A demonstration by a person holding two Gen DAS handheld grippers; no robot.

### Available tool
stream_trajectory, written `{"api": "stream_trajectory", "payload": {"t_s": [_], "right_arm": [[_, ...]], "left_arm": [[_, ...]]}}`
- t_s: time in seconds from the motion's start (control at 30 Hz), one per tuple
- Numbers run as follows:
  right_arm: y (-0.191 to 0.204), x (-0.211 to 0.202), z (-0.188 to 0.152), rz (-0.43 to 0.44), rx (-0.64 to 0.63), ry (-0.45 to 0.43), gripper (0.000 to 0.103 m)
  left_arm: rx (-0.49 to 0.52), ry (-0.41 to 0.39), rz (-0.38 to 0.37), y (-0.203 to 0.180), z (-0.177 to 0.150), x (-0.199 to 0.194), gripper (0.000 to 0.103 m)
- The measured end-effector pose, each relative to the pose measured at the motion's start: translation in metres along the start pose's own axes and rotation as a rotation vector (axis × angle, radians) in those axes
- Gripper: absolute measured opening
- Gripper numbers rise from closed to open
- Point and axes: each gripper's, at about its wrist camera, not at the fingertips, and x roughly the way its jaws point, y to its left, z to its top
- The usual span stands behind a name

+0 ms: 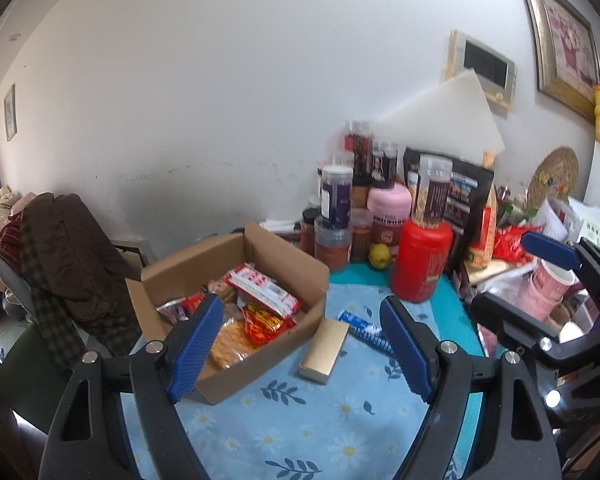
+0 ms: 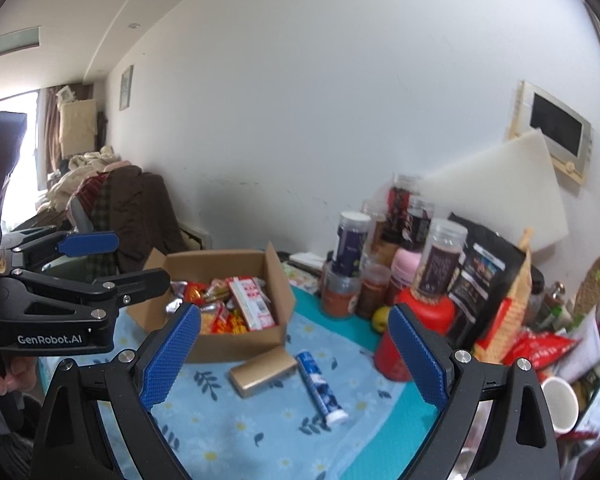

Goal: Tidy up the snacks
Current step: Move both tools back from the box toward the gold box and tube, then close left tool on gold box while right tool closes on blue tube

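From the left wrist, the cardboard box (image 1: pixel 236 308) already held several snack packets (image 1: pixel 262 294); 2 items, a gold box (image 1: pixel 325 350) and a blue tube (image 1: pixel 366 332), lay on the floral cloth (image 1: pixel 300 420) just beside it. The left gripper (image 1: pixel 300 344) was spread and empty

From the right wrist, the right gripper (image 2: pixel 296 356) stood wide apart, holding nothing, with both leftovers ahead; judged mostly done

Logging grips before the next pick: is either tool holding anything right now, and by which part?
Nothing is held. The left tool and right tool both stand open and empty above the cloth; the gold box and blue tube lie untouched.
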Motion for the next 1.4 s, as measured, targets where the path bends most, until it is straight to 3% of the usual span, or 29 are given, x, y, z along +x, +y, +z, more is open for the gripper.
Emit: {"api": "stream_trajectory", "payload": {"t_s": [0.33,0.6,1.4], "right_arm": [[-0.025,0.028,-0.035,-0.038,0.058,0.101,0.096],[-0.043,0.059,-0.062,-0.042,0.101,0.188,0.096],[-0.062,0.175,-0.131,-0.007,0.125,0.454,0.096]], "left_arm": [[-0.017,0.128,-0.069,-0.015,-0.029,0.048,0.081],[-0.048,0.174,-0.104,-0.018,-0.046,0.077,0.081],[-0.013,0.372,-0.103,-0.018,-0.081,0.2,0.081]]}}
